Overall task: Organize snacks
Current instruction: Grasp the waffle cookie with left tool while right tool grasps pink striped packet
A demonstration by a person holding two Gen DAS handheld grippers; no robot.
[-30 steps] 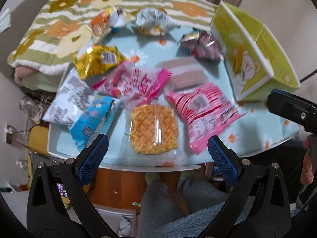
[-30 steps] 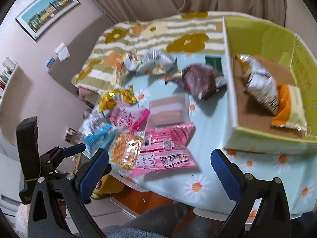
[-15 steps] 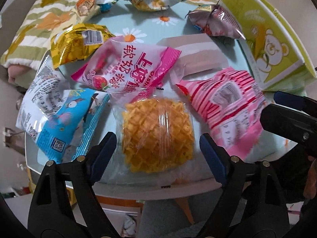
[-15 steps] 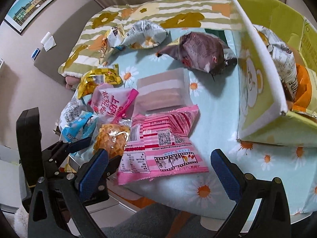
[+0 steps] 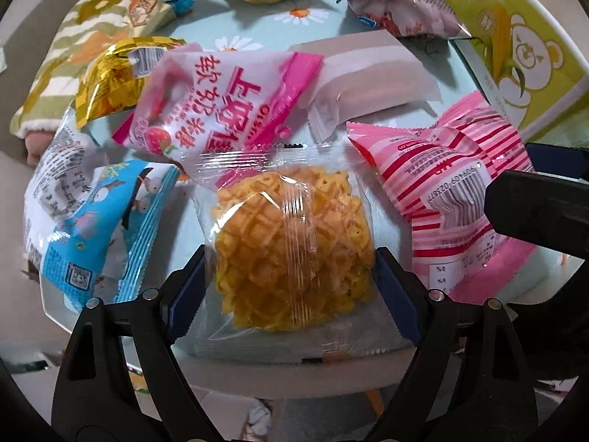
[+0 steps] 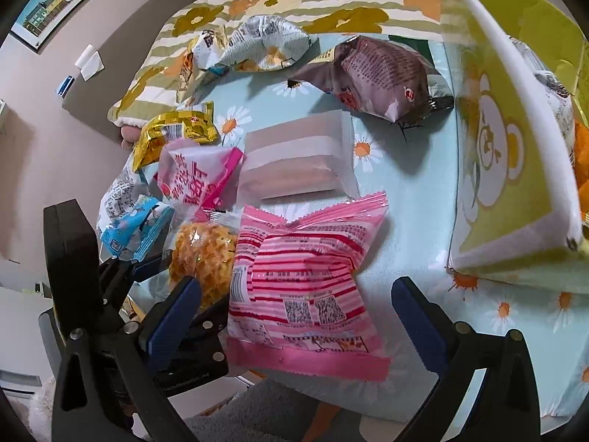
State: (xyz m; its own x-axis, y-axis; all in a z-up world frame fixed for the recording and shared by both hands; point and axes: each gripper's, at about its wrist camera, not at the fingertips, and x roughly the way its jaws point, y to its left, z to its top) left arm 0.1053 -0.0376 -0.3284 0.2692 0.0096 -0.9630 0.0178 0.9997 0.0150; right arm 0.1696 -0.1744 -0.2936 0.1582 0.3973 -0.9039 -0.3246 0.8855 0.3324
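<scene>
A clear-wrapped yellow waffle snack (image 5: 291, 254) lies at the table's near edge. My left gripper (image 5: 291, 294) is open, its blue fingers on either side of the waffle pack, touching or nearly touching the wrapper. The waffle also shows in the right wrist view (image 6: 202, 254). My right gripper (image 6: 294, 328) is open, its fingers on either side of the near end of a pink striped packet (image 6: 305, 280), just above the table. The green bear-print box (image 6: 515, 169) stands at the right with packets inside.
Several other snack packets lie on the daisy tablecloth (image 6: 405, 228): a pink strawberry packet (image 5: 221, 107), a blue packet (image 5: 99, 228), a gold packet (image 5: 114, 73), a frosted cake pack (image 6: 294, 158), a brown bag (image 6: 375, 77). A flowered blanket (image 6: 294, 7) lies behind.
Both grippers have moved forward and down toward the table. The left fingers now flank the waffle pack and have narrowed slightly; the right fingers now flank the pink striped packet.
</scene>
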